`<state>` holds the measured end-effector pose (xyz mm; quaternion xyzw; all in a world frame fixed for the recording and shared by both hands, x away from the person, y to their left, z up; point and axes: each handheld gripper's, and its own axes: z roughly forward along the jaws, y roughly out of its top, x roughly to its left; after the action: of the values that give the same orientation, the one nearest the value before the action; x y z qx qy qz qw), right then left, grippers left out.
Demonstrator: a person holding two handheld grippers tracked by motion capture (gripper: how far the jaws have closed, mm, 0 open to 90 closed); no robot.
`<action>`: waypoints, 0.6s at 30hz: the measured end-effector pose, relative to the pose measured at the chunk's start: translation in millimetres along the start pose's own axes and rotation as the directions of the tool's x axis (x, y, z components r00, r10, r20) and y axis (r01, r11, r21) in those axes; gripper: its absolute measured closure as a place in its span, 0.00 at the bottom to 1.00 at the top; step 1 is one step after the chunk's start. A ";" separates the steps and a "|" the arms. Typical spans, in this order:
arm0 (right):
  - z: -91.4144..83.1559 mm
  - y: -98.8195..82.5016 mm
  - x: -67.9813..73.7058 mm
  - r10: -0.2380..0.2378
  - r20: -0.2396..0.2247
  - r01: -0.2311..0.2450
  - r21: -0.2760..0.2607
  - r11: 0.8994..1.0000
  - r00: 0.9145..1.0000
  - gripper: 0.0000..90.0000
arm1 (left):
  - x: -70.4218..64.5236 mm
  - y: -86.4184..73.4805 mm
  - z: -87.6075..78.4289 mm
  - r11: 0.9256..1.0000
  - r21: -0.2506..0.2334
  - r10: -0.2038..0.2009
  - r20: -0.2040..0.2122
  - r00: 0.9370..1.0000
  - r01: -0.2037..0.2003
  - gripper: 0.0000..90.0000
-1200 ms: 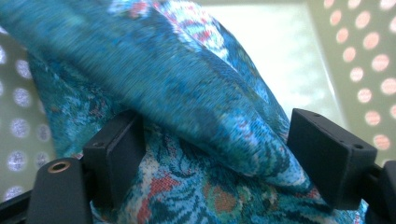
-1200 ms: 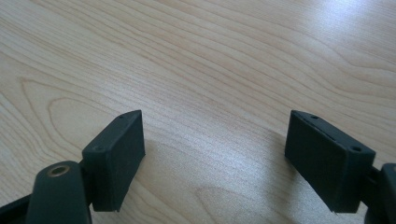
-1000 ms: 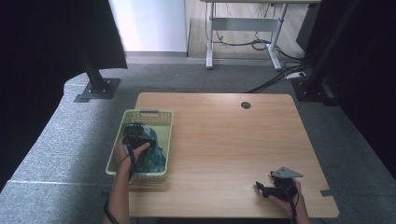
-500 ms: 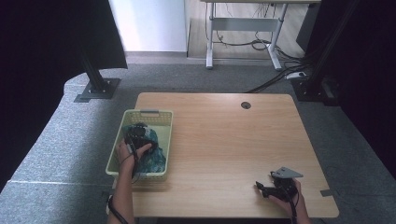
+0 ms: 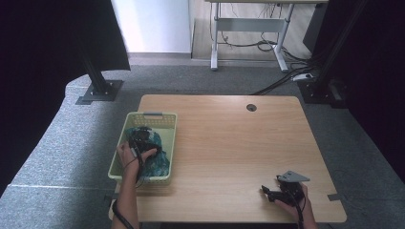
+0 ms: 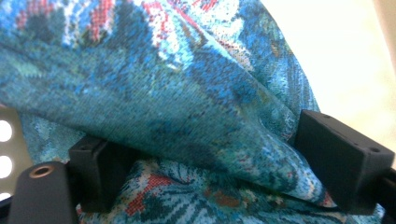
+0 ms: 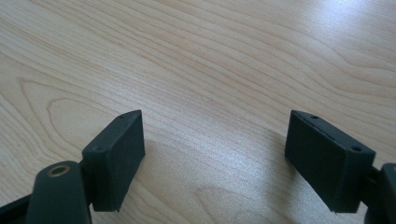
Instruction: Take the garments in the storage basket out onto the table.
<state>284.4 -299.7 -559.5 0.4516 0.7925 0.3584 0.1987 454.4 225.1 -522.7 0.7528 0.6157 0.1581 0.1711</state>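
Observation:
A teal patterned cloth (image 5: 160, 162) with red and white flecks lies bunched in a pale yellow-green basket (image 5: 152, 114) on the left part of the wooden table (image 5: 229, 138). My left gripper (image 5: 141, 136) is down inside the basket on top of the cloth. In the left gripper view a fold of the cloth (image 6: 187, 84) lies between the jaws, which stand wide apart, so my left gripper (image 6: 205, 140) is open. My right gripper (image 5: 267, 193) rests near the table's front right edge. In its own view my right gripper (image 7: 215, 130) is open over bare wood.
The basket sits at the table's left edge, its handle end pointing away from me. A round cable hole (image 5: 251, 107) is near the far edge. Grey carpet surrounds the table, with a black stand (image 5: 98, 88) and a desk frame (image 5: 248, 33) behind.
My left hand has shifted slightly toward me inside the basket. The right gripper has not moved.

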 end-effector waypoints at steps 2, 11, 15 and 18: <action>0.0 0.0 0.1 0.001 0.000 -0.001 0.000 1.000 1.000 0.21 | 0.9 0.4 0.1 1.000 -0.001 0.010 0.008 1.000 -0.010 0.17; 0.0 0.0 0.1 0.001 0.001 -0.001 0.000 1.000 1.000 0.21 | -0.1 0.1 -2.0 0.999 -0.026 0.035 0.027 0.999 -0.034 0.31; 0.1 0.1 0.2 0.002 0.002 -0.002 0.000 1.000 1.000 0.21 | 0.1 -1.2 -4.6 0.998 -0.051 0.041 0.047 0.998 -0.038 0.50; 0.2 0.2 0.2 0.003 0.002 -0.003 0.000 1.000 1.000 0.21 | 1.2 -2.8 -5.6 0.997 -0.068 0.043 0.060 0.997 -0.039 0.57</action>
<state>284.5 -299.4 -559.5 0.4531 0.7916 0.3585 0.1991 449.7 227.1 -519.0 0.7637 0.5889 0.1591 0.2116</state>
